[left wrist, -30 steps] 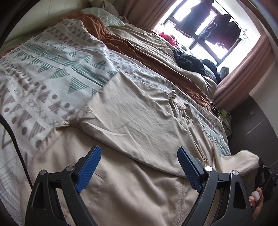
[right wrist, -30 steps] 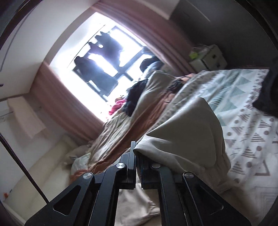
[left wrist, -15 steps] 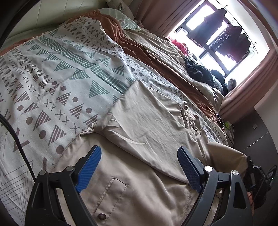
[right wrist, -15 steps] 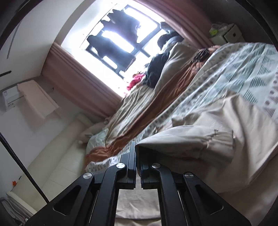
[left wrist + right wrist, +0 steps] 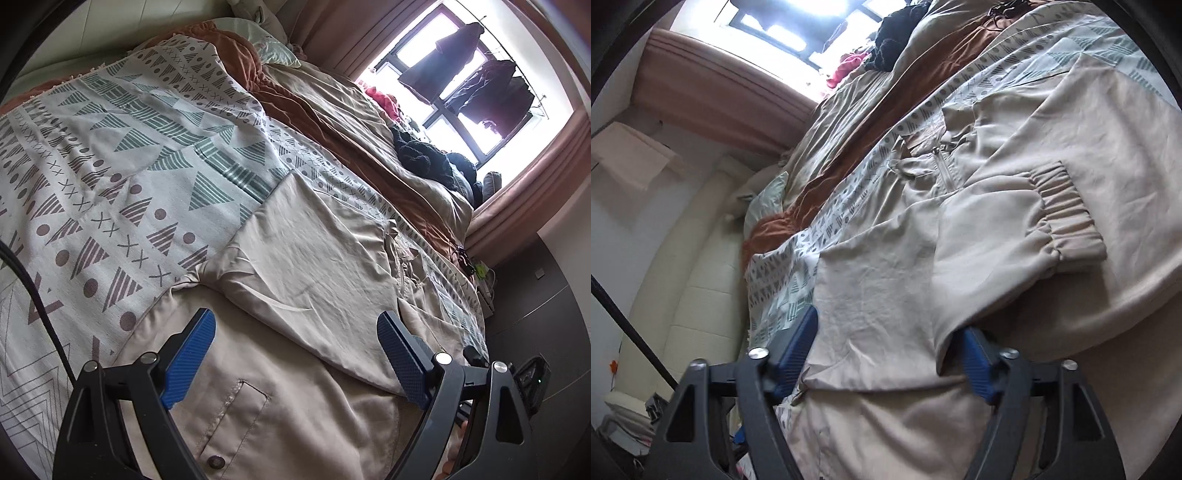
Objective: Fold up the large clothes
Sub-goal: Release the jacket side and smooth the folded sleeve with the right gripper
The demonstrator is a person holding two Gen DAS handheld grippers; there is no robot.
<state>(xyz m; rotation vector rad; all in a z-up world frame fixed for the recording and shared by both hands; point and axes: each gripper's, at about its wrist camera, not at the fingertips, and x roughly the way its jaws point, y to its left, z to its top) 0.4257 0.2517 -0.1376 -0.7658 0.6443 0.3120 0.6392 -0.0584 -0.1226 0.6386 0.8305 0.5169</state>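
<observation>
Jacket (image 5: 314,266), beige, lies spread on the patterned blanket (image 5: 110,155) covering the bed.

Left wrist view: my left gripper (image 5: 295,354) hangs released over the jacket's lower body, its jaws wide apart and nothing between the blue pads (image 5: 188,354). Only this view gives me the buttoned pocket flap (image 5: 236,417) near the bottom edge and one sleeve folded across the body. It also shows the window (image 5: 461,85) head-on, with dark clothes (image 5: 480,85) hanging in front of it, and a dark heap (image 5: 424,158) on the far side of the bed. At the right edge, behind my right-hand finger, I see part of the other tool, but cannot read its state from here.

Right wrist view: my right gripper (image 5: 886,358) has just been opening; its jaws now stand apart, and jacket fabric lies between them, with a fold draped over the right pad (image 5: 975,365). I cannot tell whether the pads touch the cloth. This view alone shows the sleeve's elastic cuff (image 5: 1063,214) lying flat on the jacket body, the zipper (image 5: 945,170) at the collar, and the cream headboard (image 5: 701,258) on the left.
</observation>
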